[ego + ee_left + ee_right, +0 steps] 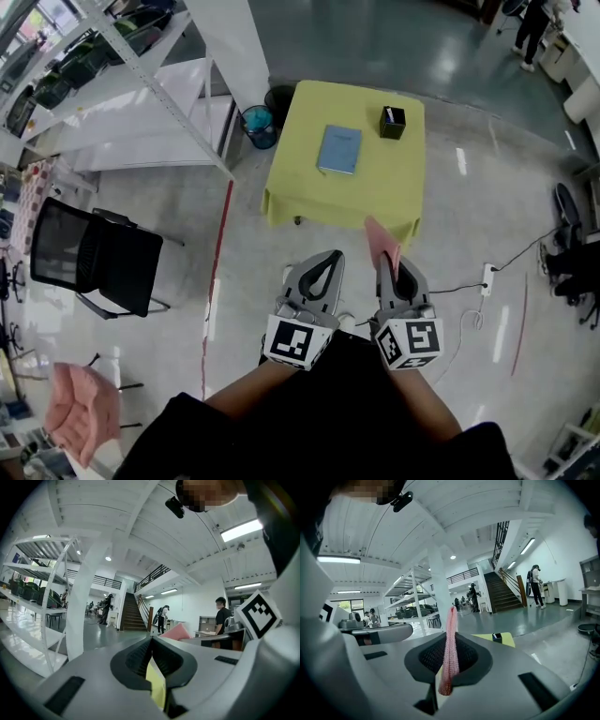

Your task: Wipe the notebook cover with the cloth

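Note:
A blue notebook [338,149] lies closed on the yellow-green table [309,192], far ahead of both grippers. My right gripper [386,259] is shut on a pink cloth [382,242], which stands up between its jaws just short of the table's near edge. In the right gripper view the cloth [450,648] runs as a thin strip through the right gripper [451,637]. My left gripper [326,255] hangs beside it, shut with nothing held. In the left gripper view the left gripper [151,641] has its jaws together, and the cloth [174,632] shows to its right.
A small black box [393,122] stands on the table's far right corner. A black chair [94,255] and white shelving [141,84] are at the left, and a teal bin [259,125] stands by the table. A cable and power strip [486,277] lie on the floor at the right.

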`<state>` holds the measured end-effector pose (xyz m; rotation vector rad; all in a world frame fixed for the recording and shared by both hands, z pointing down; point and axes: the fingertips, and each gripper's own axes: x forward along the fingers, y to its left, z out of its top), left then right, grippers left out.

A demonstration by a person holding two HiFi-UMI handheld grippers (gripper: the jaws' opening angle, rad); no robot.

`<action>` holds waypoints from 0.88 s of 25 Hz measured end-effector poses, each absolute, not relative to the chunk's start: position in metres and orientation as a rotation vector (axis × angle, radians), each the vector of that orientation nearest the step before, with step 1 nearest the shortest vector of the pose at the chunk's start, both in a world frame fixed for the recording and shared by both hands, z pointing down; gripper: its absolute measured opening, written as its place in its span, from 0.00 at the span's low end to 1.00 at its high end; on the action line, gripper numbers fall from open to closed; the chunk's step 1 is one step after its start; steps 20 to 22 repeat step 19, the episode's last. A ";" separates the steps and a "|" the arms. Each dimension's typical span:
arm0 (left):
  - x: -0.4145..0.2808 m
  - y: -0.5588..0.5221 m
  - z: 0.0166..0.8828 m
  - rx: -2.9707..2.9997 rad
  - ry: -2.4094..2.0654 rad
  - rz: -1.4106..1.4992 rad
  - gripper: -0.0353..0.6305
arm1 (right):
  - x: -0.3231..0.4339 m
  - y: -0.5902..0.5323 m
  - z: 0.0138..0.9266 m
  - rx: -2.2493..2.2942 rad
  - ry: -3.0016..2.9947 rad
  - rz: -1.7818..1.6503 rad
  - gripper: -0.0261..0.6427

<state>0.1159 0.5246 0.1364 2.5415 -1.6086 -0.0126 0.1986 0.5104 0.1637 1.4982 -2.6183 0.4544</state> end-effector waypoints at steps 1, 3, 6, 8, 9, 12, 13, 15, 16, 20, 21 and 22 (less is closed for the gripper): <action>0.122 0.531 0.135 2.547 -1.598 -0.026 0.06 | 0.204 0.516 0.163 1.489 -2.623 0.433 0.09; 0.135 0.541 0.131 2.566 -1.576 -0.041 0.06 | 0.215 0.522 0.162 1.486 -2.621 0.401 0.09; 0.147 0.547 0.124 2.585 -1.572 -0.049 0.06 | 0.228 0.526 0.156 1.519 -2.603 0.415 0.09; 0.151 0.550 0.124 2.578 -1.589 -0.040 0.06 | 0.231 0.531 0.156 1.509 -2.609 0.411 0.09; 0.153 0.553 0.126 2.573 -1.599 -0.035 0.06 | 0.232 0.535 0.158 1.493 -2.615 0.402 0.09; 0.163 0.558 0.133 2.548 -1.621 -0.023 0.06 | 0.234 0.543 0.165 1.462 -2.616 0.403 0.09; 0.164 0.559 0.134 2.542 -1.623 -0.021 0.06 | 0.234 0.543 0.167 1.458 -2.617 0.408 0.09; 0.163 0.559 0.133 2.542 -1.624 -0.018 0.06 | 0.233 0.542 0.165 1.454 -2.618 0.398 0.09; 0.161 0.559 0.131 2.543 -1.626 -0.016 0.06 | 0.232 0.541 0.162 1.449 -2.616 0.381 0.09; 0.152 0.556 0.127 2.539 -1.643 -0.014 0.06 | 0.227 0.537 0.156 1.417 -2.617 0.303 0.09; 0.152 0.556 0.127 2.539 -1.643 -0.014 0.06 | 0.227 0.537 0.156 1.417 -2.617 0.303 0.09; 0.152 0.556 0.127 2.539 -1.643 -0.014 0.06 | 0.227 0.537 0.156 1.417 -2.617 0.303 0.09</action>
